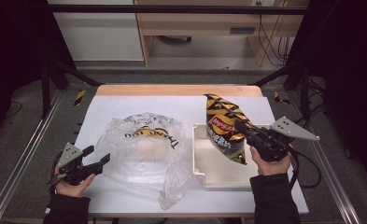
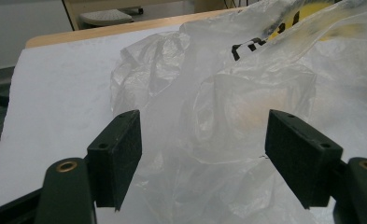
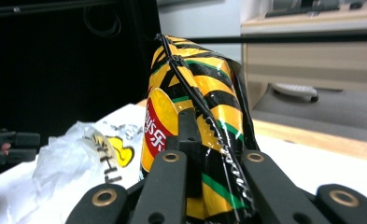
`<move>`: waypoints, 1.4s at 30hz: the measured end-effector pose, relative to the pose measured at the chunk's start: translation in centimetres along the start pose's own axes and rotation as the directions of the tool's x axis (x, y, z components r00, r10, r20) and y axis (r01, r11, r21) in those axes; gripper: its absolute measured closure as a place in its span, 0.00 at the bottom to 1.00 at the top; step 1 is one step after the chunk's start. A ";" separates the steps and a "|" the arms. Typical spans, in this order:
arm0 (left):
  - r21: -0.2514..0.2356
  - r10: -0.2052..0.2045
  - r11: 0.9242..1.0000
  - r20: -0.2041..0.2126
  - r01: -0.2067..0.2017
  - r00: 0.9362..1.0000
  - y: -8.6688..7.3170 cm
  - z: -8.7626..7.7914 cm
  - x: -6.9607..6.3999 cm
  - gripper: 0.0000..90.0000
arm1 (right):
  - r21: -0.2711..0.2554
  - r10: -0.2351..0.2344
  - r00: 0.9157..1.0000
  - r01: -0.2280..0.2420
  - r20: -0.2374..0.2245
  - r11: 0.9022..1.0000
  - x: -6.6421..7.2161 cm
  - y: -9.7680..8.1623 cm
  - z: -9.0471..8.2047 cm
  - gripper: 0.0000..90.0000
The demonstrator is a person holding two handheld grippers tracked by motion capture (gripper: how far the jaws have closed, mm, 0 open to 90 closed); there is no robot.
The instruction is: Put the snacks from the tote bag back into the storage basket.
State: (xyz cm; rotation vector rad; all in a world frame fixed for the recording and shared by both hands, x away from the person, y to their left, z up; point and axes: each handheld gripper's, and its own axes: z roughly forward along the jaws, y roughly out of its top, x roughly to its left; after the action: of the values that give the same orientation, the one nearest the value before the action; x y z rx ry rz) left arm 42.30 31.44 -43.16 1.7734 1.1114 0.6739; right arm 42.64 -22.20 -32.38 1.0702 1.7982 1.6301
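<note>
From the high view, the right tool [image 1: 243,127] pinches a chip bag [image 1: 224,127] by its side seam and holds it upright over a white tray [image 1: 217,172]. The bag's lower end hangs just above the tray floor, ahead and to the left of the tool. Gripping at the seam likely spares the chips inside and lets the bag hang straight for setting down. The left tool [image 1: 98,157] rests low at the counter [image 1: 102,109] edge with its jaws spread. A crumpled clear plastic bag [image 1: 144,149] lies just ahead of it, its nearest folds close to the tips.

In the left gripper view, the left tool [image 2: 202,149] stands wide apart. The plastic bag [image 2: 218,116] sits beyond and between its pads [image 2: 120,154] with nothing pressed. No film is gripped, so the plastic bag lies free on the counter.

In the right gripper view, the right tool [image 3: 190,140] is pressed together on the chip bag [image 3: 195,93], whose crimped seam runs straight up from the jaws. The bag rises directly in front of the tool, tilted slightly left. The plastic bag [image 3: 74,158] lies lower left, well apart.
</note>
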 end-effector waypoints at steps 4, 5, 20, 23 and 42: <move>0.006 0.005 1.000 -0.004 -0.005 1.000 0.0 0.2 0.1 0.30 | 0.046 -0.012 1.000 0.012 0.006 0.999 -0.2 -1.0 1.1 0.95; 0.007 0.005 1.000 -0.004 -0.005 1.000 0.0 0.2 0.1 0.30 | 0.055 -0.011 1.000 0.010 0.008 0.998 -0.2 -1.2 1.4 0.95; 0.013 0.013 1.000 -0.002 -0.013 1.000 0.0 0.4 0.0 0.30 | 0.090 0.009 1.000 -0.009 -0.007 0.996 -1.0 -4.2 4.6 0.93; 0.013 0.016 1.000 0.002 -0.016 1.000 0.0 0.4 -0.1 0.31 | 0.082 0.009 1.000 -0.008 -0.010 0.997 -1.0 -4.5 5.0 0.92; 0.023 0.025 0.999 0.004 -0.025 1.000 0.0 0.5 -0.3 0.31 | 0.102 -0.069 0.992 0.059 0.103 0.993 -1.1 -5.2 5.7 0.54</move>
State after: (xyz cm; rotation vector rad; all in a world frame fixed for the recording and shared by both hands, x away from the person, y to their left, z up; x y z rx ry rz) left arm 42.55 31.01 -43.37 1.8105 1.1002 0.6743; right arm 46.55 -19.58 -38.56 1.1086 1.8398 1.4327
